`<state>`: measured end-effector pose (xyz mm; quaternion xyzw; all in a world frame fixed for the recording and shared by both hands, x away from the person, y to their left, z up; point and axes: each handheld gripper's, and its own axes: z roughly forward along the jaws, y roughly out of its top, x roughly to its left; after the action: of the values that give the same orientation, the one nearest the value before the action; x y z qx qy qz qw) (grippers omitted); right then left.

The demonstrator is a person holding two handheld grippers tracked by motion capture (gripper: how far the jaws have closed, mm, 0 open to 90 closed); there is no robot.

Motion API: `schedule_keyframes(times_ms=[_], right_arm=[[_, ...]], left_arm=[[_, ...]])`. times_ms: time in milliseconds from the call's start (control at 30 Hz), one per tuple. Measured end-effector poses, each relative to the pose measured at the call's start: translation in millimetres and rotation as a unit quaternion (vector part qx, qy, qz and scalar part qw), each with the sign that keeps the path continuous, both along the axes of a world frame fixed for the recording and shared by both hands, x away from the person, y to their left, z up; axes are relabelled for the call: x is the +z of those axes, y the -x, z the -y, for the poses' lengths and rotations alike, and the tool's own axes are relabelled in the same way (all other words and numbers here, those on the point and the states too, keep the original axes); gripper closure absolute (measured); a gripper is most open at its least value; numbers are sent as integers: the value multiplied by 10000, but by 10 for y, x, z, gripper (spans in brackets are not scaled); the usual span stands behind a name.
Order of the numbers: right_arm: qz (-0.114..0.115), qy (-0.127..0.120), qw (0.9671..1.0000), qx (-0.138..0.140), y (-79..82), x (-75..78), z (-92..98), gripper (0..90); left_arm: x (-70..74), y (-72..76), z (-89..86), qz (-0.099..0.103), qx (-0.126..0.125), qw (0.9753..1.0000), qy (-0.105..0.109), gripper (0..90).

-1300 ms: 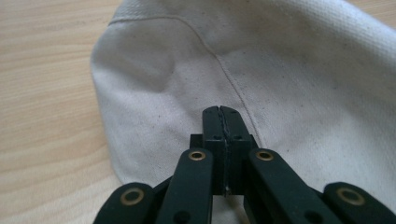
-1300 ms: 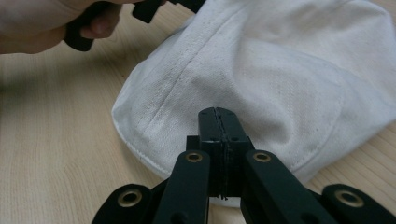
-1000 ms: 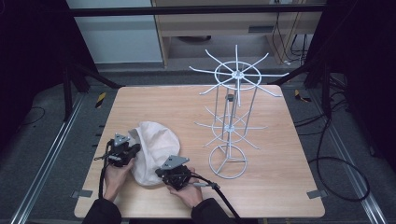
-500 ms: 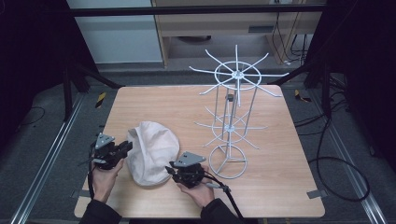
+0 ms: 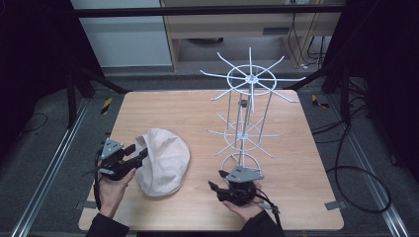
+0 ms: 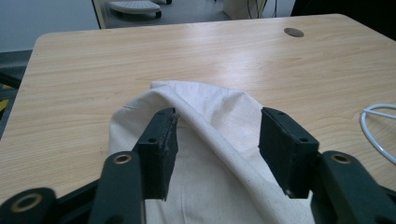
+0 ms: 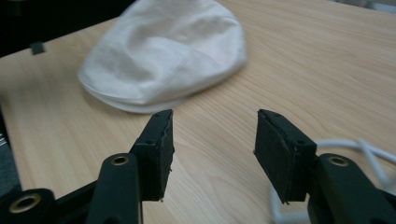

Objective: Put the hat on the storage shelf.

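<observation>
Lower left of the high view: left hand-held gripper (image 5: 140,152) sits at the left edge of the cream flat cap (image 5: 163,160), jaws spread, tips over the cap's rim. Left gripper view confirms it: both pads (image 6: 161,144) apart with a fold of the cap (image 6: 205,140) running between them, nothing pinched.

Changes vs earlier frames:
- 1.0 s ago both grippers were right on the cap, one at each side.
- 0.5 s ago the left one had backed off to the left, clear of the cap; now it's back in at the cap's left edge.
- Right hand-held gripper (image 5: 213,187) has pulled away toward lower centre of the frame and keeps apart from the cap, now just in front of the ring base of the white wire rack (image 5: 244,126).
- Cap itself looks to be in roughly the same spot, lower left of centre on the wooden surface (image 5: 296,148), lying flat, crown up.

Right gripper view: jaws spread with bare surface (image 7: 299,56) between them, cap (image 7: 168,51) in the upper left of that frame, well apart from the pads; a bit of white wire (image 7: 345,144) from the rack base at lower right.

Containers: rack arms carry nothing; cap lies on the surface, not on the rack.
</observation>
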<state>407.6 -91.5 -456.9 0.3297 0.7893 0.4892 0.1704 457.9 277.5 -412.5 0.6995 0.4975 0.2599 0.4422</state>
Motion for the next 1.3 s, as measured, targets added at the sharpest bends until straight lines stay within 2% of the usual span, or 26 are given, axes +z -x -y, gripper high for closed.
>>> schedule_keyframes(times_ms=[67,167,333,533,633,833,1000,1133,1300], right_arm=[[-68,-58,9998,-149,1,-28,152,450],[-136,-37,9988,-460,14,-69,415,429],[-46,-6,9958,-918,25,-70,777,392],[51,-9,9869,-1611,-1,-54,1174,361],[103,77,9821,-1881,-29,-51,1320,353],[63,181,9759,-2175,-93,-89,1530,343],[44,282,9694,-2439,-143,-110,1670,337],[-14,262,9672,-2527,-162,-140,1740,336],[-21,285,9675,-2512,-169,-147,1740,335]], left_arm=[[-20,-29,31,-123,8,9999,-7,434],[-54,-60,68,-191,58,9998,-82,403],[-85,-122,110,-284,147,9993,-184,371],[-132,-209,187,-426,269,9980,-374,370],[-163,-263,214,-499,370,9962,-610,371],[-220,-357,198,-685,492,9942,-672,376],[-220,-382,181,-721,538,9932,-734,399],[-236,-395,207,-774,512,9929,-747,401],[-290,-442,275,-902,509,9908,-875,406]])
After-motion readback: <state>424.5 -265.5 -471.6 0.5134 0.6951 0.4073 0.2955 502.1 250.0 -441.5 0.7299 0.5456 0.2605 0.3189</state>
